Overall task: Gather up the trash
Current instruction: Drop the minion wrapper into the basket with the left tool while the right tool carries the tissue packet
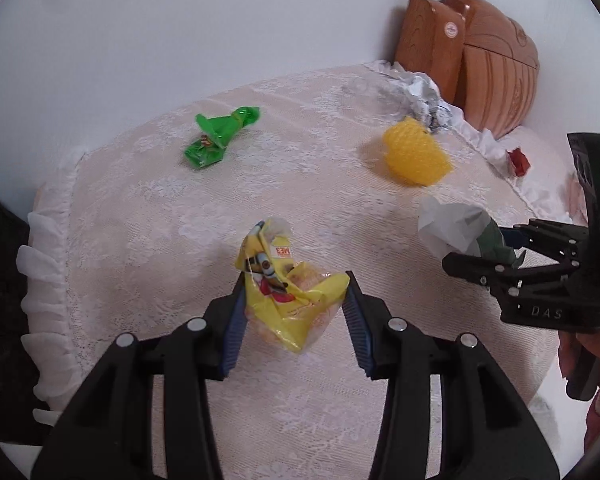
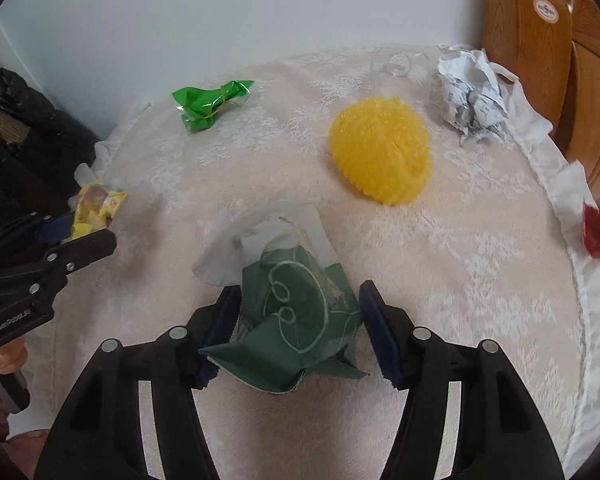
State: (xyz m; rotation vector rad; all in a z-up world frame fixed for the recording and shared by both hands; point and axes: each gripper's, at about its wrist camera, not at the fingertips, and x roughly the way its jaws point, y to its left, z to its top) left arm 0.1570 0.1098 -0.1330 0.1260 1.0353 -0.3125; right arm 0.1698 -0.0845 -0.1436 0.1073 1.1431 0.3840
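With the yellow foam net (image 1: 416, 154) as landmark, a crumpled yellow snack wrapper (image 1: 288, 292) is being pinched by the left gripper (image 1: 294, 304) on its near-left side while a dark green napkin (image 2: 300, 320) is being clamped by the right gripper (image 2: 300, 328) just in front of it (both apparently lifted for carrying to a bin), the green wrapper (image 2: 208, 102) being left well to its left on the lace tablecloth (image 2: 480, 280).

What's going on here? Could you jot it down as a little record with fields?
Setting: table under a lace cloth
Left claw: holds a yellow snack bag
Right claw: holds a green and white napkin
Still lying there: green wrapper, yellow foam net, crumpled paper, red scrap
Behind: wooden chair
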